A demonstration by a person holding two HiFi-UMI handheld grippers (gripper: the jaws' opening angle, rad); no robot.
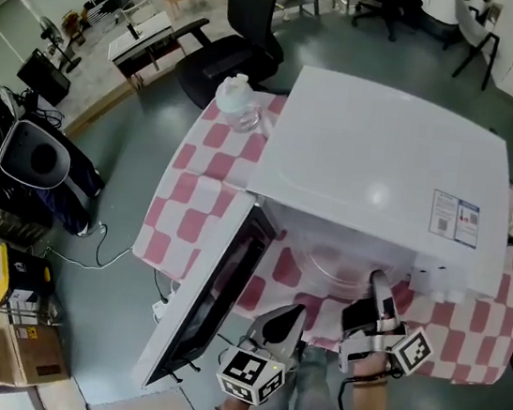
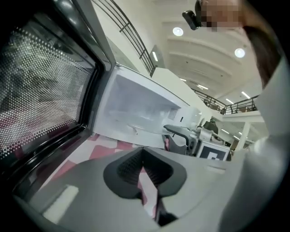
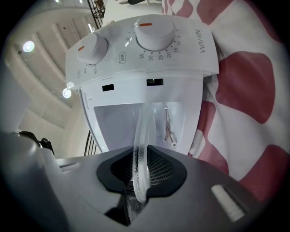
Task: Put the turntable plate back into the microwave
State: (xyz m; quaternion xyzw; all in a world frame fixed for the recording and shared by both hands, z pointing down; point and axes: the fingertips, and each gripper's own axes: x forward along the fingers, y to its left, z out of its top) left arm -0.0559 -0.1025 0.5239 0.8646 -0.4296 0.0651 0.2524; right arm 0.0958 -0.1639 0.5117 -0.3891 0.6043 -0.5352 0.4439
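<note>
Clear glass turntable plate [image 3: 143,136], level, at mouth of white microwave [image 1: 386,161], door [image 1: 210,302] open

clr glass plate [image 3: 144,131], glossy wht microwave [image 1: 386,161], matt tablecloth [image 1: 182,194]

Head view: high, looking steeply down on the microwave [image 1: 384,170] roof. Left gripper view: low and close, cavity [image 2: 136,113] beyond the jaws, open door [image 2: 41,90] to their left. Right gripper view: apparently rolled sideways, very close, control panel [image 3: 136,41] beyond the jaws. All three views share the cavity.
</note>
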